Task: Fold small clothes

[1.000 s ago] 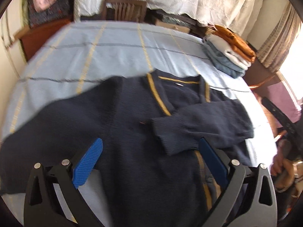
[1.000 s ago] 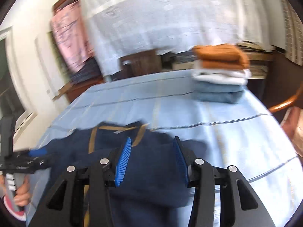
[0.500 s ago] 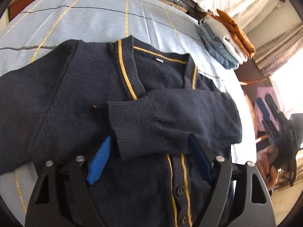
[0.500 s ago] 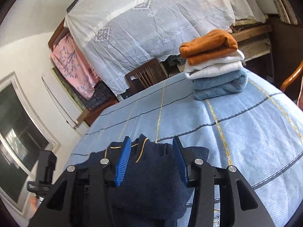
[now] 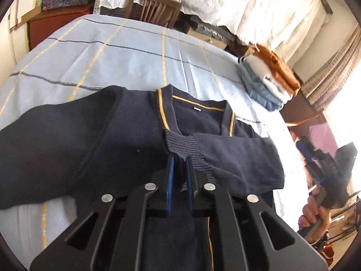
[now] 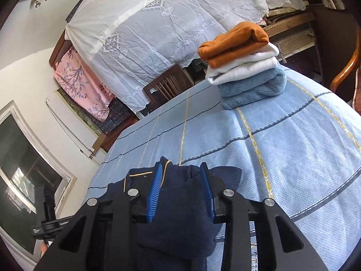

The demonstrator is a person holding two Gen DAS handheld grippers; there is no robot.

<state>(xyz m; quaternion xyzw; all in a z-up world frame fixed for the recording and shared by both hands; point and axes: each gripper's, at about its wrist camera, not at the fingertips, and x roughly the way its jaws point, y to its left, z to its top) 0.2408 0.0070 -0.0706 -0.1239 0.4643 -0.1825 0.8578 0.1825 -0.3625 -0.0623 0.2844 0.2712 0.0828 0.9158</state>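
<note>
A navy cardigan (image 5: 126, 133) with yellow trim lies face up on the light blue tablecloth (image 5: 126, 52). Its right sleeve is folded across the chest, ribbed cuff (image 5: 187, 146) near the middle. My left gripper (image 5: 179, 164) is shut on the edge of that cuff. In the right wrist view my right gripper (image 6: 181, 174) is open, its blue pads either side of the folded sleeve and shoulder of the cardigan (image 6: 180, 198), gripping nothing. The right gripper also shows at the right edge of the left wrist view (image 5: 325, 164), held in a hand.
A stack of folded clothes (image 6: 243, 65), orange on white on blue, sits at the table's far right corner; it also shows in the left wrist view (image 5: 268, 79). A wooden chair (image 5: 153, 9) stands behind the table. A lace-covered piece of furniture (image 6: 171, 27) fills the background.
My left gripper was open over the folded sleeve; it has closed on the sleeve's cuff. The right gripper stays open over the cardigan's shoulder.
</note>
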